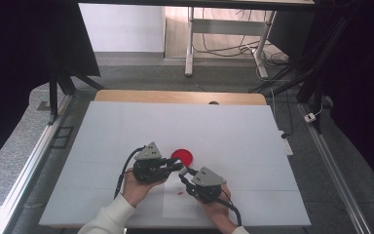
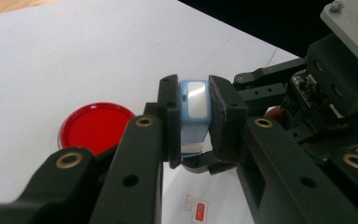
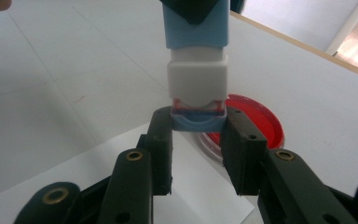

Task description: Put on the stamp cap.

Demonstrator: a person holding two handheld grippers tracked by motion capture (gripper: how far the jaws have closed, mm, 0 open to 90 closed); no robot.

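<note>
Both grippers hold one small blue and white block [image 2: 195, 100] between them, just above the table. My left gripper [image 2: 195, 116] is shut on its light blue body, whose pale glossy face shows. In the right gripper view the block hangs down as a blue part, then a white section [image 3: 197, 79], then a blue cap [image 3: 198, 120]. My right gripper [image 3: 199, 128] has its jaws pressed against both sides of that cap. From above, the left gripper [image 1: 176, 165] and right gripper [image 1: 184, 172] meet tip to tip beside a red round dish [image 1: 182, 156].
A white sheet of paper [image 1: 180, 207] lies under the grippers near the front edge, with a small red mark [image 1: 180, 193] on it. The white table cover [image 1: 224, 126] stretches wide to the back and both sides. The red dish [image 3: 256, 121] sits just behind the block.
</note>
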